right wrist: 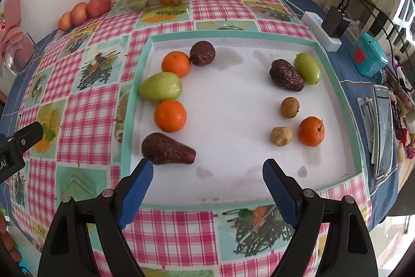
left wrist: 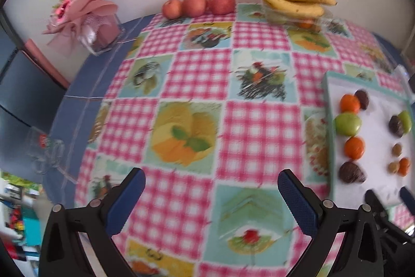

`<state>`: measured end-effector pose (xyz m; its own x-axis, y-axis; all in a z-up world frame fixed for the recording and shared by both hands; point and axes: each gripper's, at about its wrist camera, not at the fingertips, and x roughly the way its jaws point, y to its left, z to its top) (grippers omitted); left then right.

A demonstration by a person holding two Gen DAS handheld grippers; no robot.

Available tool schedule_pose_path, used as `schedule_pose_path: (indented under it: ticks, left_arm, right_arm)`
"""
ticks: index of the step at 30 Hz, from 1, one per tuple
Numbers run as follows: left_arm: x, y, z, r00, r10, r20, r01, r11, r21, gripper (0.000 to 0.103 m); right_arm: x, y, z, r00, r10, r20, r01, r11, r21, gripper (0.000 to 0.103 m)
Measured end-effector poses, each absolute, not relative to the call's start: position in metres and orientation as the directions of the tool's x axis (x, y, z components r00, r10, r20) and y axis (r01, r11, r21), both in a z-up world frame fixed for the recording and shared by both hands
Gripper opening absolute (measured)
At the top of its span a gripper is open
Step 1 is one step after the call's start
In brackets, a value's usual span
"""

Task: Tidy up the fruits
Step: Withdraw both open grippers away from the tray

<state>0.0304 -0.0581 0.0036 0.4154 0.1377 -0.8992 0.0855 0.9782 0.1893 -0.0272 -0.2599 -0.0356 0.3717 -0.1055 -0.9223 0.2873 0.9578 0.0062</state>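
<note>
Both grippers are hanging empty. The right gripper (right wrist: 207,173) is hovering over the near edge of the white tray (right wrist: 334,85), jaws spread wide with nothing between them. The left gripper (left wrist: 211,183) is gaping fully over the checked tablecloth (left wrist: 197,74), left of the tray, also holding nothing.

Fruits are sitting in two columns inside the tray. For the next pick, I'd drop straight down on the dark pear-shaped fruit (right wrist: 167,148) nearest the tray's front-left corner, closing across its narrow width.

Only the right view is showing the power strip (right wrist: 321,30) and phone (right wrist: 384,131) beyond the tray's right side; only the left view is showing the wrapped bouquet (left wrist: 83,4) far left of the tray.
</note>
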Motion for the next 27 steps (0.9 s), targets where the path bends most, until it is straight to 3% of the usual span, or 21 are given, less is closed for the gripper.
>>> schedule_pose_path:
  ticks: [11,27]
  left_arm:
    - [-0.01,-0.025,0.003,0.448,0.158,-0.88,0.088,0.972,0.219,0.103]
    - [-0.011,-0.021,0.001,0.431,0.084,-0.899,0.112,0.983,0.146,0.103]
  right_arm:
    - [-0.053,-0.242,-0.021,0.415,-0.097,-0.905,0.269,0.963,0.02,0.087]
    - [-0.06,-0.236,-0.017,0.428,-0.099,-0.898,0.262,0.965,0.019,0.087]
